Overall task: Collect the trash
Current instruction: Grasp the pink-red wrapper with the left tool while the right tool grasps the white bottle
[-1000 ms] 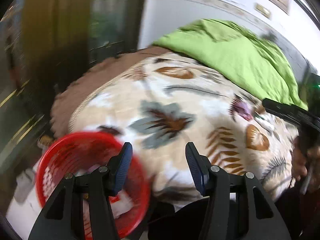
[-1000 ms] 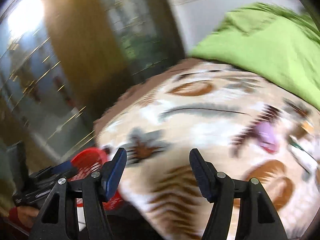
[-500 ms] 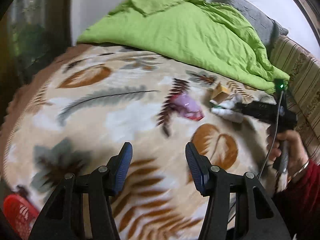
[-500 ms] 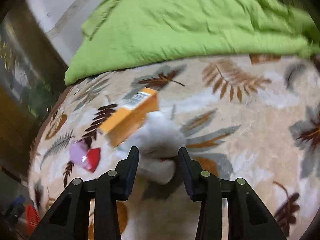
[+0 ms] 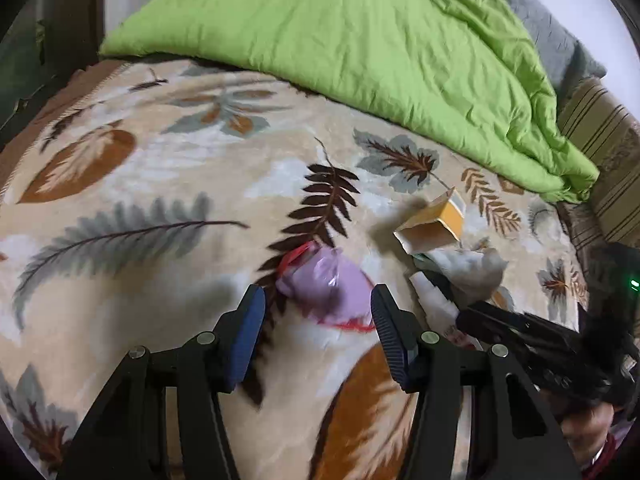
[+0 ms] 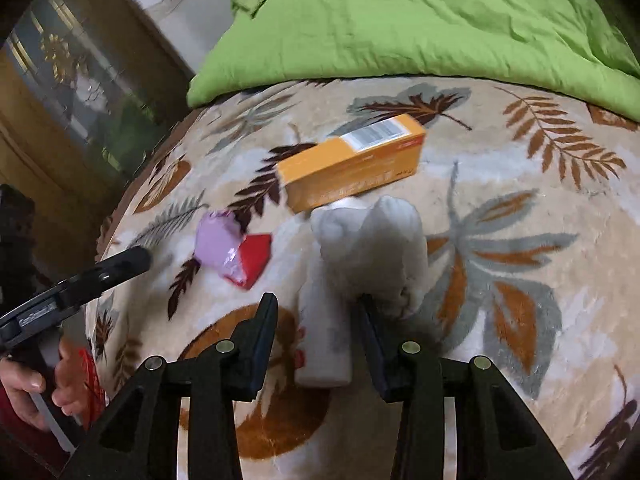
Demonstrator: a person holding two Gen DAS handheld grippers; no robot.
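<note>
On the left, the left claw [image 5: 318,332] hovers low over the bed [image 5: 160,184], which has a leaf-patterned blanket. Its jaws are wide apart and hold nothing. The lilac and red wrapper [image 5: 326,286] lies on the blanket between the two fingertips, a little farther than them, and it does not seem to touch them. In the right wrist view the hand [image 6: 36,388] grips the handle of this claw at the near left edge, and the claw points to the right toward the wrapper [image 6: 232,250].

To the right of the wrapper lies the orange box [image 6: 352,162], farther on the bed, with a barcode label on top. Just near it is the crumpled white tissue [image 6: 372,252], which touches the box's near side. The white tube [image 6: 326,336] lies partly under the tissue and points toward the camera.

The right claw [image 6: 316,332] is low over the blanket, its jaws apart on both sides of the tube. I cannot tell if they touch it. Far behind, a green quilt [image 6: 420,20] covers the bed.
</note>
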